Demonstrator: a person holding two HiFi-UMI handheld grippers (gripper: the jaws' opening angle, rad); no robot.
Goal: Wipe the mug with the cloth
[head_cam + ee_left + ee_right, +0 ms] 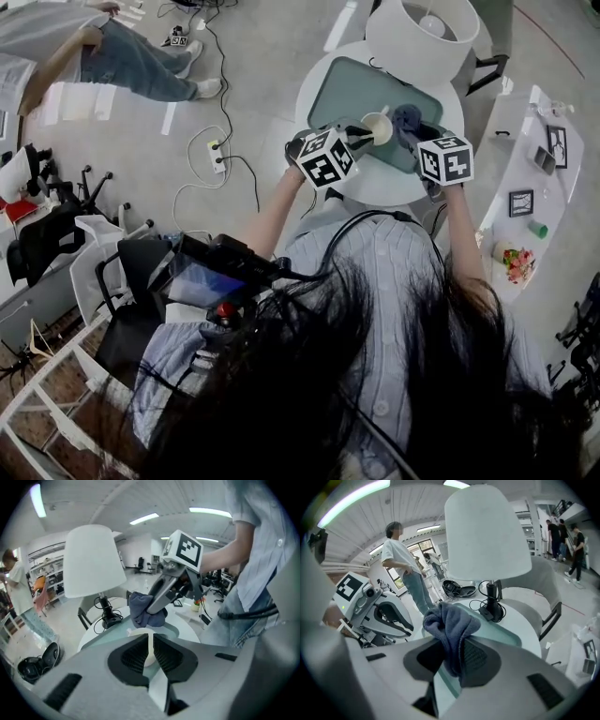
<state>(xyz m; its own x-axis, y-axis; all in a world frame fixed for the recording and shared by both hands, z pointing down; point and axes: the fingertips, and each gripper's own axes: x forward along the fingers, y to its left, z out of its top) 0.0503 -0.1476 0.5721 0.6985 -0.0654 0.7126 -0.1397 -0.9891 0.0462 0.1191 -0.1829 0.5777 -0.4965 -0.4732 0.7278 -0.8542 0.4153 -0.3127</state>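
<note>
obs: your left gripper [150, 637] has its jaws narrow, pinched on the thin wall of the cream mug [378, 128]. one pad is inside the rim, the other outside. likely reason: a wall pinch leaves most of the outer face and the mouth bare for wiping.

obs: your right gripper [450, 648] has its jaws clamped on the blue-grey cloth [452, 625]. a bunched wad stands out past the tips. likely reason: the wad, not the hard jaws, is what meets the mug.

position: the mug is over the teal mat [352, 89] on the round white table [309, 84], in front of the white-shaded lamp [422, 33]. you cannot tell whether it rests on the mat or is held clear of it.

relation: the cloth is just beside the mug's rim, on the side away from the left jaws. contact is not certain in any view.

judgement: the two grippers face each other across the mug, so one can steady it while the other rubs. the wipe looks about to start or under way.

risk: the thin wall pinch may slip if the cloth pushes sideways.
</note>
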